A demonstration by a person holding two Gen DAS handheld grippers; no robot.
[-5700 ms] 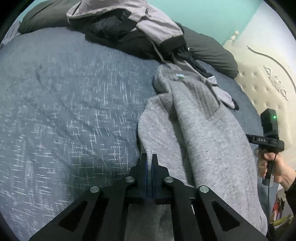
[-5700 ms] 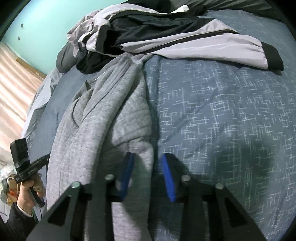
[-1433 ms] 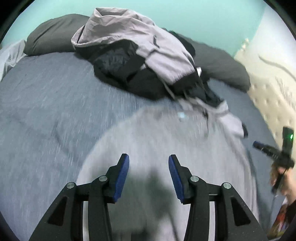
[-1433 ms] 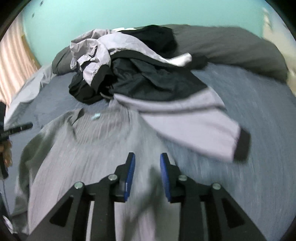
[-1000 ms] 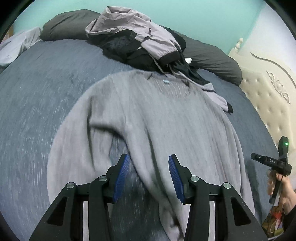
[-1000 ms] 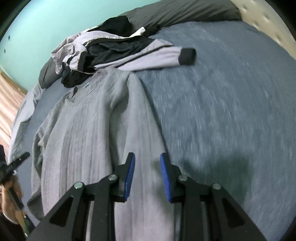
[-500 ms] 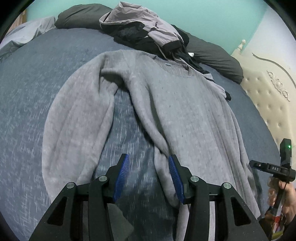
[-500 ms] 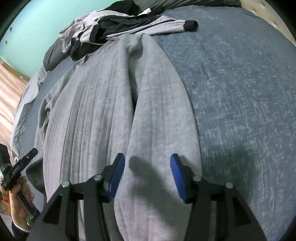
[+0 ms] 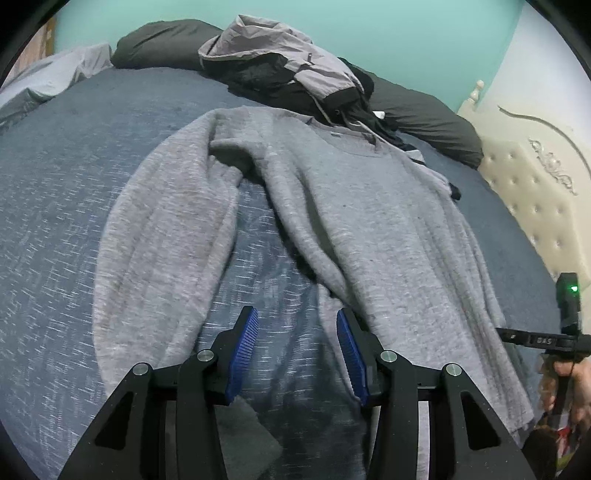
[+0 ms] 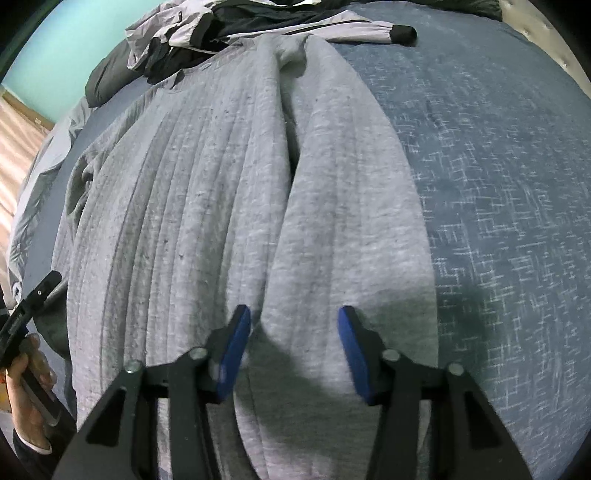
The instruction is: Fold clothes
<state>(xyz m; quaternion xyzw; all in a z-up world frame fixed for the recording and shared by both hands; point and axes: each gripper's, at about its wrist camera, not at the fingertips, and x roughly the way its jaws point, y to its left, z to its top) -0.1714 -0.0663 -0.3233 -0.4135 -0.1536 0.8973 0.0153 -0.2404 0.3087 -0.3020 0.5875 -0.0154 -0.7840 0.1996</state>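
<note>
A grey knit sweater point(image 9: 369, 221) lies spread face up on the blue bedspread point(image 9: 55, 203), collar at the far end. Its left sleeve point(image 9: 159, 240) curves down beside the body. My left gripper point(image 9: 295, 312) hovers open over the bare strip of bedspread between that sleeve and the body, its right pad close to the sweater's side edge. In the right wrist view, the sweater point(image 10: 184, 203) has its other sleeve point(image 10: 351, 184) lying along the body. My right gripper point(image 10: 291, 314) hangs just above that sleeve's lower end, its jaws closing, the cloth below them not pinched.
A grey and black jacket point(image 9: 280, 59) is heaped beyond the collar, one sleeve point(image 10: 351, 27) stretched across the bed. Dark pillows point(image 9: 424, 107) and a cream tufted headboard point(image 9: 535, 177) stand behind. A hand point(image 9: 565, 373) holds the other tool at the bed's right side.
The sweater, earlier bunched with my left gripper shut on it, now lies spread flat. Both grippers have drawn back and down toward its lower end, and the right jaws stand wider than a second ago.
</note>
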